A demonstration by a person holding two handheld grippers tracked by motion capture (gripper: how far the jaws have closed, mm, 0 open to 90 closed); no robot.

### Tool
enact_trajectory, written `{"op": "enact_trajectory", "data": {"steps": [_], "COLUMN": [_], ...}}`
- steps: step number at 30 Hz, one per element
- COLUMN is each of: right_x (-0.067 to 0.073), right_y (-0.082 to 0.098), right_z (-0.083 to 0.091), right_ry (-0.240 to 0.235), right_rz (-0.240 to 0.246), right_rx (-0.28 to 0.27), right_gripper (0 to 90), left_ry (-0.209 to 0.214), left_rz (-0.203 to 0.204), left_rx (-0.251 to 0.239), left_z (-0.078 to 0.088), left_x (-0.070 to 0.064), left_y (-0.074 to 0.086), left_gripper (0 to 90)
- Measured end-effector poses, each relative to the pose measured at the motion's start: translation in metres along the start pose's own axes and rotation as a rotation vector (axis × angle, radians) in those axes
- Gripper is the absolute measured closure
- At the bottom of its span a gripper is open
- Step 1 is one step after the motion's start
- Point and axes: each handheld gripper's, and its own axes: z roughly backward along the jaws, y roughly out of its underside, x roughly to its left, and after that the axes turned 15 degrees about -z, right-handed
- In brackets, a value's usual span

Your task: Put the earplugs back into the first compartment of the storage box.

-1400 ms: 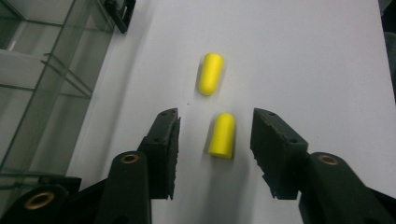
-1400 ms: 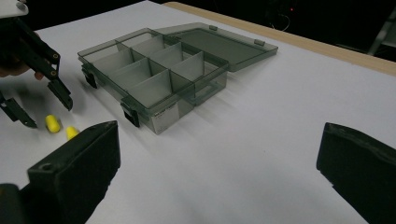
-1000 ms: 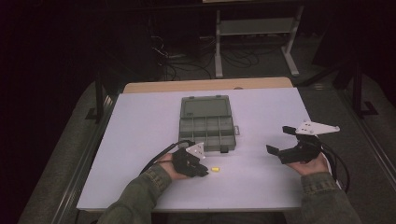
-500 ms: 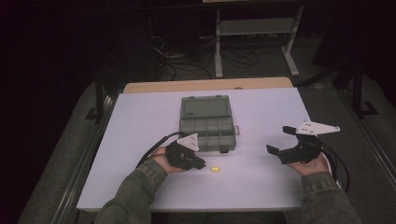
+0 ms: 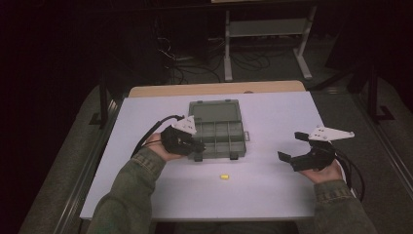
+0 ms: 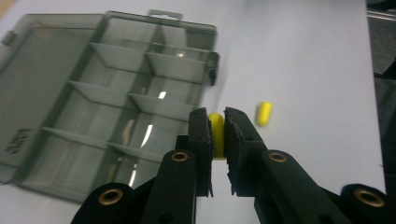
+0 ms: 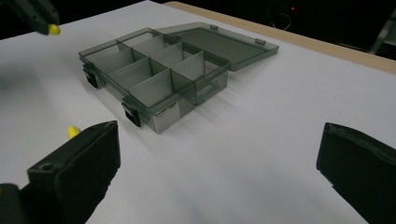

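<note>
A grey see-through compartment box (image 5: 221,129) lies open in the middle of the white table (image 5: 272,112), its lid folded back. My left gripper (image 5: 198,147) hangs over the box's near left corner, shut on a small yellow plug (image 6: 216,133) pinched upright between its fingertips. From the right gripper view that held plug (image 7: 54,30) pokes out at the top left. A second yellow plug (image 5: 224,176) lies loose on the table in front of the box. My right gripper (image 5: 291,147) stands open at the right, nothing between its jaws.
The box's compartments (image 7: 159,70) look empty in the right gripper view. A wooden edge (image 5: 219,89) runs behind the table. A metal stand (image 5: 265,29) and cables sit on the dark floor beyond.
My left gripper has risen and moved away from the loose plug toward the box's near left corner, carrying its plug. The right gripper has stayed put.
</note>
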Motion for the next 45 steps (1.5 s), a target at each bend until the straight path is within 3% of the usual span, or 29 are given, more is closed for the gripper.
{"op": "enact_trajectory", "data": {"steps": [10,15,26,45], "right_x": [-0.001,0.0,-0.001,-0.001], "right_y": [0.0,0.0,0.0,0.001], "right_z": [0.0,-0.001,-0.001,-0.002], "right_ry": [-0.002,-0.003,-0.006,-0.009], "right_rz": [0.0,-0.003,-0.002,0.001], "right_rx": [0.003,0.007,0.009,0.014], "right_gripper": [0.0,0.0,0.0,0.0], "left_ry": [-0.061,-0.088,-0.111,-0.117], "left_rz": [0.026,0.042,0.115,0.184], "left_rx": [0.009,0.007,0.051,0.101], "left_z": [0.017,0.018,0.004,-0.023], "left_x": [0.027,0.036,0.06,0.079], "left_y": [0.002,0.002,0.014,0.037], "left_gripper": [81.0,81.1,81.1,81.1]}}
